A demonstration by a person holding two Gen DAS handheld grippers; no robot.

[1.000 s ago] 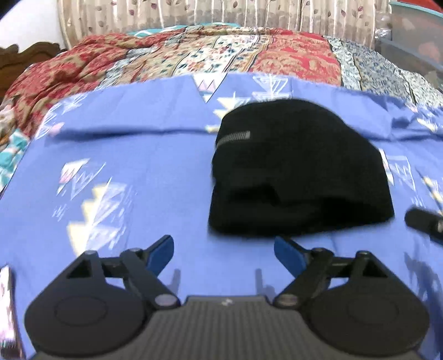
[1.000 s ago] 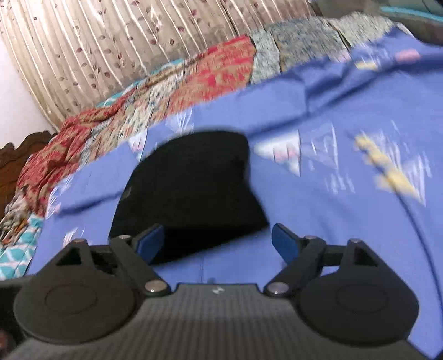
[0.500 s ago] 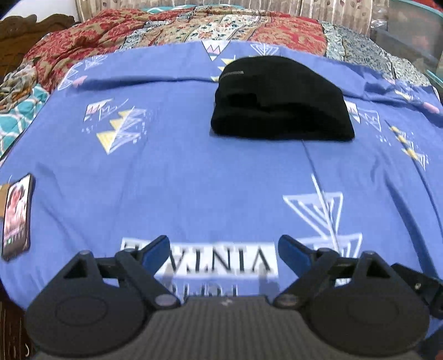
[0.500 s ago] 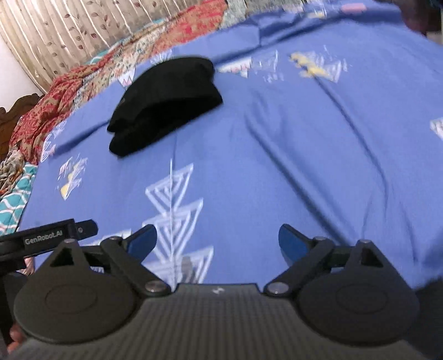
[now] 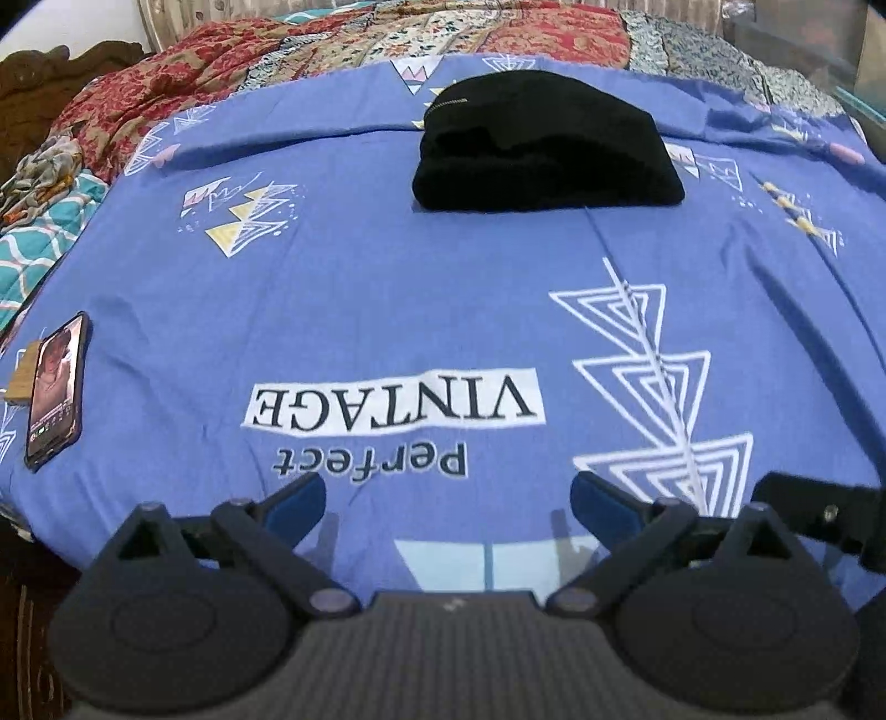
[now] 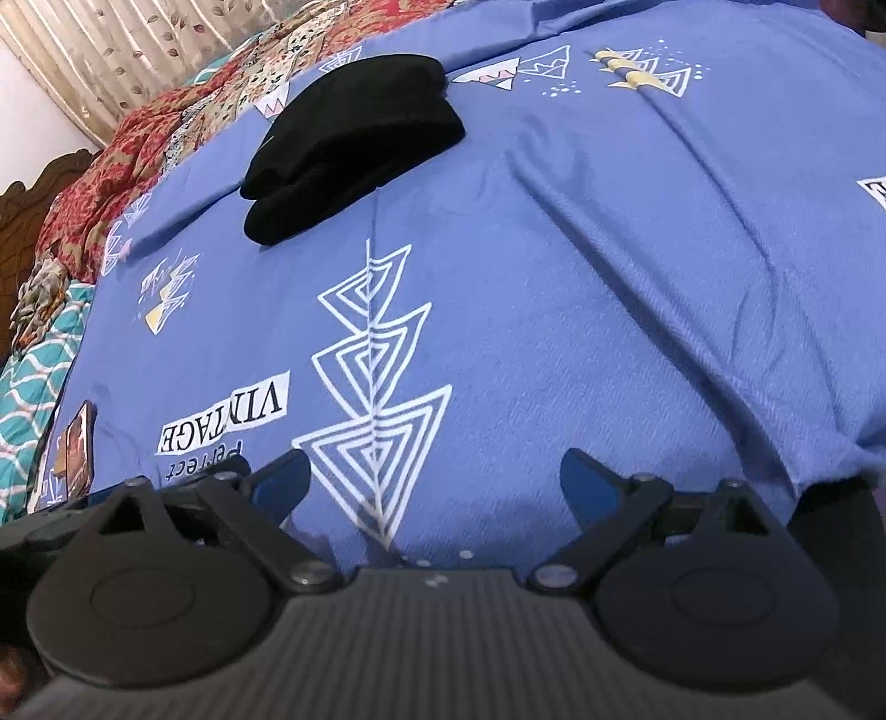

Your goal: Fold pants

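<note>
— Blue printed bedsheet (image 5: 387, 310) fills the left wrist view, with a patchwork quilt (image 5: 343, 39) bunched along the bed's far edge. Where are the pants?

— Black pants (image 5: 542, 147) lie as a compact, layered bundle near the far edge of the bed, a little right of centre. They look fully folded, so I judge the task done or nearly so.

— And the left gripper (image 5: 448, 501)?

— Over the near edge, well apart from the pants. Its jaws are opening, already very wide, with only sheet between them. This view alone gives the whole phone (image 5: 55, 387), lying by the bed's left edge.

— Now the right wrist view?

— Same pants (image 6: 354, 141), seen from the side: stacked folds show clearly at their near end. The right gripper (image 6: 434, 479) also hangs at the near edge, jaws opening wide, nothing in them. Only here do I see the sheet's long creases (image 6: 637, 221) toward the right edge.

— Anything left?

— Perhaps tidying; nothing obvious.
</note>
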